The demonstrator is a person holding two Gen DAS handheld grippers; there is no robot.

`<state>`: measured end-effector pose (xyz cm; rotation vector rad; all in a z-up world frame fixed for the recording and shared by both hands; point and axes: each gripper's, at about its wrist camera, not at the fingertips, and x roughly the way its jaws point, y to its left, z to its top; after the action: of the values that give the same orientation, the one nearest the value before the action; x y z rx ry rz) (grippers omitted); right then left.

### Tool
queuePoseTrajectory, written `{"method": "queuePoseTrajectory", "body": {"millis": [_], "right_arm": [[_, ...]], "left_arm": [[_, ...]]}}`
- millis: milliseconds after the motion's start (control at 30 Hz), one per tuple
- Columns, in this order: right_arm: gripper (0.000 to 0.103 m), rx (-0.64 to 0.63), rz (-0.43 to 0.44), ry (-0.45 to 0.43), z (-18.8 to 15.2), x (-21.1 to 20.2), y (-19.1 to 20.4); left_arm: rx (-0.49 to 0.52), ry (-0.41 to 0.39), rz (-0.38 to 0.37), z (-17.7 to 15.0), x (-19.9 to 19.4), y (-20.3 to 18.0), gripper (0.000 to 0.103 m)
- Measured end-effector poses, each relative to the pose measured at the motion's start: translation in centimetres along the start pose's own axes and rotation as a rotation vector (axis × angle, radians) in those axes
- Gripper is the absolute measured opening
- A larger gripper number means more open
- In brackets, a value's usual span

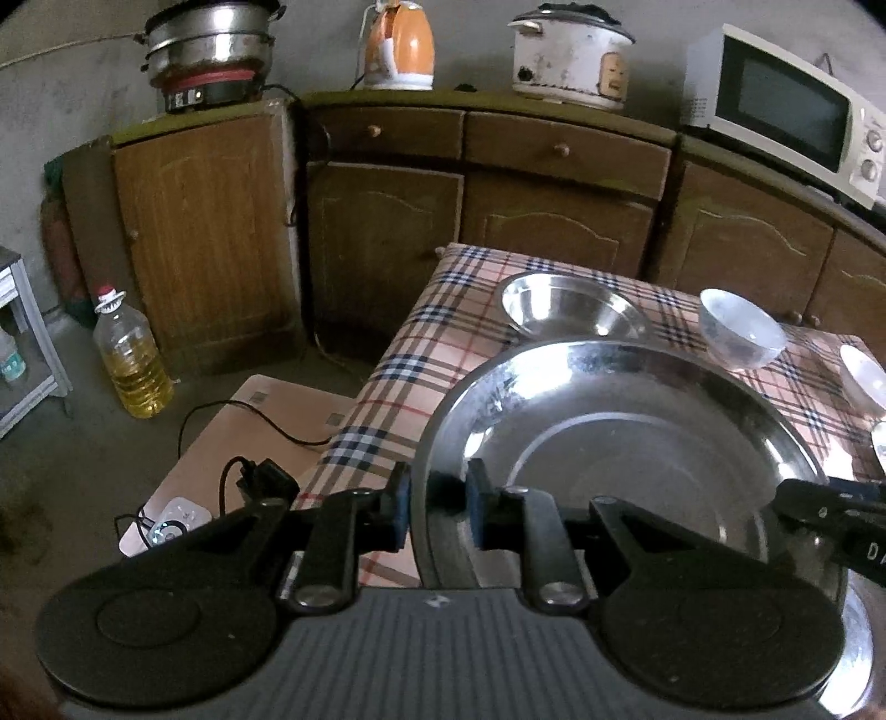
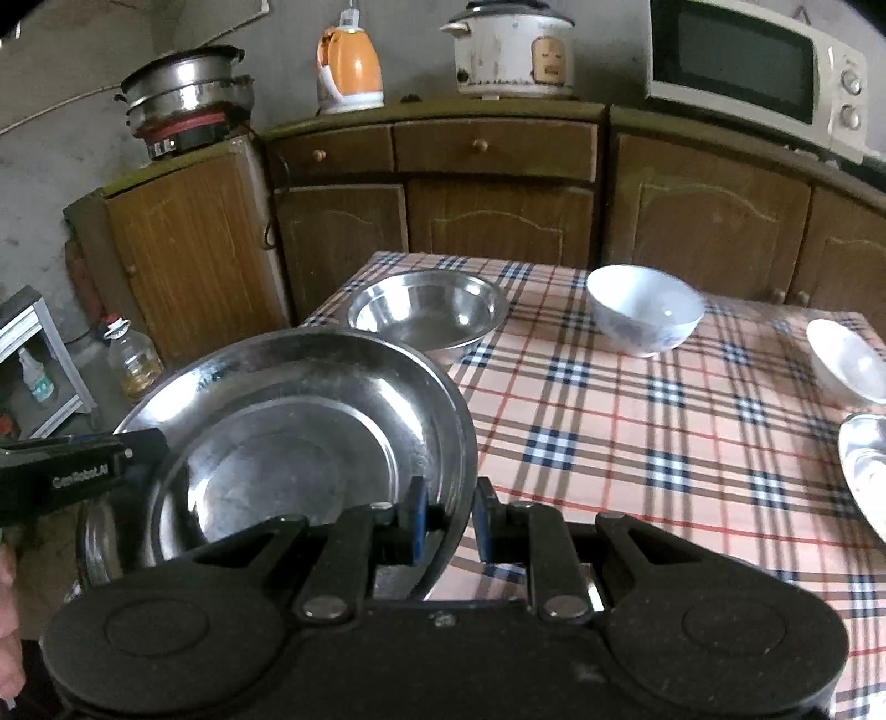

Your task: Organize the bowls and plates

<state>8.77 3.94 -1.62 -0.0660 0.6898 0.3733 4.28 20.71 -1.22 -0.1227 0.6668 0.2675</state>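
A large shallow steel plate (image 1: 626, 459) hangs above the near left part of the checked table (image 2: 637, 443), held by both grippers. My left gripper (image 1: 437, 498) is shut on its left rim. My right gripper (image 2: 448, 515) is shut on its right rim, on the same plate (image 2: 293, 437). Each gripper shows in the other's view, the right gripper (image 1: 792, 495) and the left gripper (image 2: 160, 448). Beyond the plate a steel bowl (image 2: 426, 310) sits on the cloth. A white bowl (image 2: 645, 307) stands to its right, a second white bowl (image 2: 847, 360) further right.
Another shiny plate (image 2: 866, 471) lies at the table's right edge. Brown cabinets (image 2: 498, 221) behind carry a microwave (image 2: 758, 72), rice cooker (image 2: 515, 50), orange kettle (image 2: 349, 72) and steel pots (image 2: 183, 94). On the floor left are an oil bottle (image 1: 130, 354), a cardboard box (image 1: 266, 421) and a power strip (image 1: 171, 520).
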Motion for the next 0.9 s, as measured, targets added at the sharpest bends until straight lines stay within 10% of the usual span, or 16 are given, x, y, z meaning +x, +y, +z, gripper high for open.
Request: {"method": "queuePoseTrajectory", "body": {"millis": [900], "right_arm": [[0.023, -0.003, -0.031, -0.061, -2.2, -6.4, -2.1]], "left_arm": [[0.017, -0.024, -0.035, -1.5, -4.3, -2.7, 0.022]]}}
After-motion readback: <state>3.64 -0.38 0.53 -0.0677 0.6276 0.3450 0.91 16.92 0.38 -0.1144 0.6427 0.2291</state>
